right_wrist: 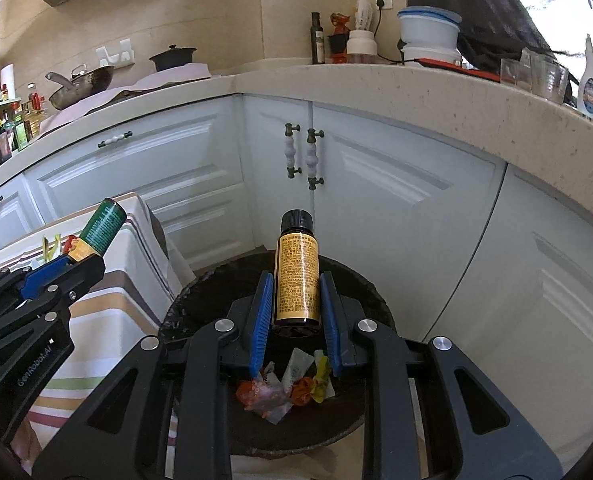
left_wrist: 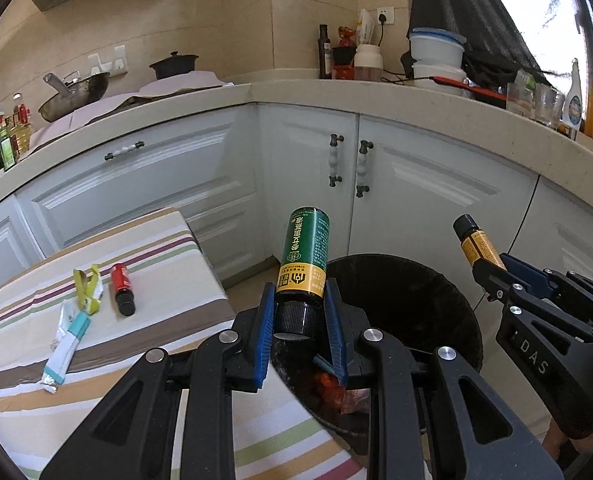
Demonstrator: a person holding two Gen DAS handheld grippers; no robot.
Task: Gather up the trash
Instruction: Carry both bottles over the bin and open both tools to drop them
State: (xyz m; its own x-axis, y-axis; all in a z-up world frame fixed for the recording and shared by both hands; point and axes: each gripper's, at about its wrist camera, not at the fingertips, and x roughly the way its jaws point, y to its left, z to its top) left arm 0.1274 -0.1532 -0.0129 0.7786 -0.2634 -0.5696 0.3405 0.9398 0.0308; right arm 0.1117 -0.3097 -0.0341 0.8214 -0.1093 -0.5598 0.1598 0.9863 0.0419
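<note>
My left gripper (left_wrist: 299,312) is shut on a green-and-yellow bottle (left_wrist: 305,256), held cap toward the camera, at the left rim of the black trash bin (left_wrist: 448,292). My right gripper (right_wrist: 296,304) is shut on an amber bottle with a yellow label (right_wrist: 297,276), cap pointing away, directly over the bin (right_wrist: 360,284). Crumpled wrappers (right_wrist: 284,388) lie at the bin's bottom. Each gripper shows in the other view: the right gripper (left_wrist: 492,272) with its amber bottle (left_wrist: 476,240), the left gripper (right_wrist: 76,264) with its green bottle (right_wrist: 102,228).
On the striped tablecloth (left_wrist: 168,248) to the left lie a small red bottle (left_wrist: 122,288), a yellow-green wrapper (left_wrist: 88,288) and a white-teal packet (left_wrist: 66,344). White cabinets (left_wrist: 200,176) stand close behind the bin. The countertop (left_wrist: 416,100) carries pots, jars and bottles.
</note>
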